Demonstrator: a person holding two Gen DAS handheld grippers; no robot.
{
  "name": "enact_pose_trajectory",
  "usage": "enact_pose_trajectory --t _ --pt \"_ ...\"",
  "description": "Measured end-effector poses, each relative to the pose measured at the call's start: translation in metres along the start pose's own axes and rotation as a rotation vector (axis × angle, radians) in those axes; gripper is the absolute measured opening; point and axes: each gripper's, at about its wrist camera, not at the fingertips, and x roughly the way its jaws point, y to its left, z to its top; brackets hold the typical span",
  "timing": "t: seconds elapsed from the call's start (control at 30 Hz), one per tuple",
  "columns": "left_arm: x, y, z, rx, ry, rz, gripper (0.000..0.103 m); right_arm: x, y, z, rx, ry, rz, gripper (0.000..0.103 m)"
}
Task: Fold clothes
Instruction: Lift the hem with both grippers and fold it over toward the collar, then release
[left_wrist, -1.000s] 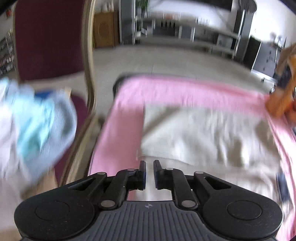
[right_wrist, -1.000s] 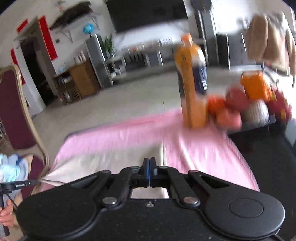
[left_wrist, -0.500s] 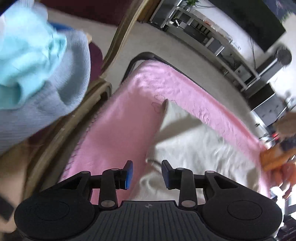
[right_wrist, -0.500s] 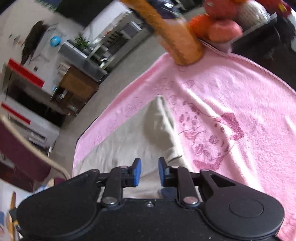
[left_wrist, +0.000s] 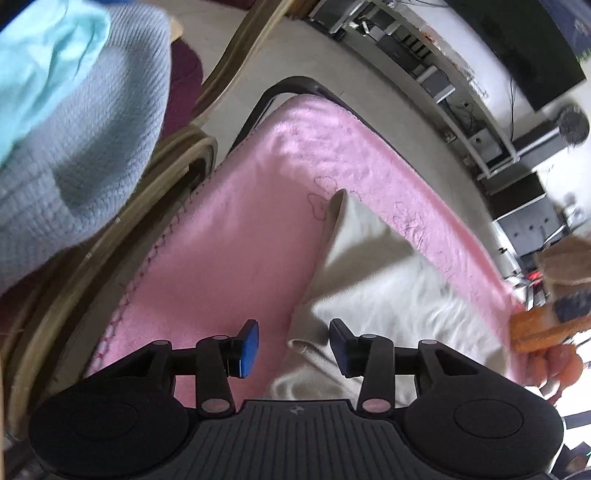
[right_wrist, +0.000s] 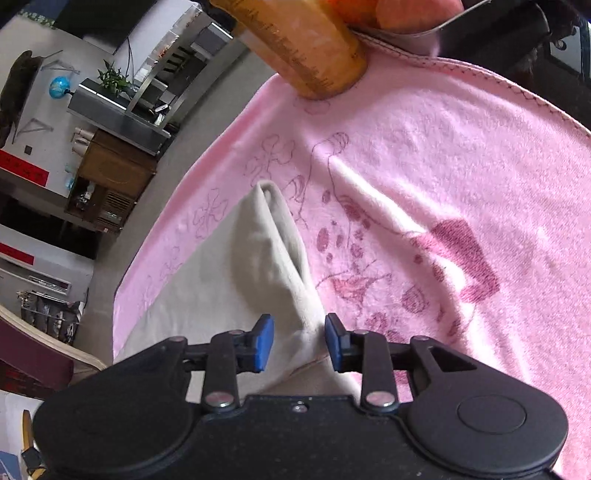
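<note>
Between the left fingers: the left gripper (left_wrist: 292, 346) stands wide apart, blue pads facing each other, holding nothing; a rumpled corner of the cream garment (left_wrist: 384, 295) lies in the gap, touching neither pad as far as the view shows
Between the right fingers: the right gripper (right_wrist: 299, 343) is also spread, a little narrower than the left; a raised ridge of the cream garment (right_wrist: 258, 266) runs up through the gap, close to the right pad, and contact cannot be judged
Under both grippers: the pink towel (left_wrist: 236, 240) covers the table top, and the garment lies on it, folded into a flat panel with one pointed corner farthest from each gripper
Ahead and right of the right gripper: printed dark-pink figures and flowers on the pink towel (right_wrist: 461, 206), bare of clothing
Left of the left gripper: a wooden chair (left_wrist: 122, 229) just beside the towel's stitched edge, with a blue-grey knit (left_wrist: 92, 147) and a pale turquoise cloth (left_wrist: 44, 74) heaped on it
Far ahead of the right gripper: an orange bottle (right_wrist: 299, 48) resting on the towel's far edge, and round orange and red fruit (right_wrist: 406, 11) beyond it
Beyond the table: pale floor, shelving, a brown cabinet (right_wrist: 110, 177)
</note>
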Motion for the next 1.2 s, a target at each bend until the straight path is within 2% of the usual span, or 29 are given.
enact_pose_trajectory --t 0.13,0.27,0.47,0.63,0.7,0.77,0.87,0.97,1.03,1.2 --pt "0.009 0.012 0.004 -0.094 0.049 -0.067 0.036 0.0 -0.002 -0.001 0.023 0.012 0.02 0.034" --pt "0.01 0.015 0.004 -0.142 0.05 -0.109 0.031 0.0 -0.004 -0.002 0.046 0.024 0.04 0.034" --pt "0.006 0.014 0.005 -0.16 0.035 -0.127 0.033 -0.001 -0.006 -0.003 0.078 0.04 0.069 0.034" --pt "0.008 0.016 0.004 -0.168 0.037 -0.122 0.032 -0.004 -0.003 -0.002 0.073 0.002 0.068 0.033" --pt "0.008 0.017 0.004 -0.172 0.038 -0.12 0.027 -0.005 -0.002 -0.002 0.073 -0.012 0.068 0.031" --pt "0.009 0.018 0.004 -0.175 0.039 -0.118 0.016 -0.005 -0.003 -0.002 0.076 -0.017 0.055 0.022" --pt "0.01 0.019 0.003 -0.18 0.04 -0.114 0.009 -0.003 -0.003 -0.002 0.07 -0.024 0.022 0.014" --pt "0.005 0.013 0.002 -0.143 0.011 -0.095 0.004 -0.006 0.002 -0.003 0.036 -0.056 -0.023 0.01" --pt "-0.003 0.003 0.001 -0.096 -0.024 -0.091 0.004 -0.011 0.009 -0.004 0.014 -0.085 -0.013 0.009" --pt "-0.032 -0.028 -0.005 0.03 -0.134 -0.117 0.003 -0.029 0.023 -0.004 0.012 -0.113 0.107 0.009"
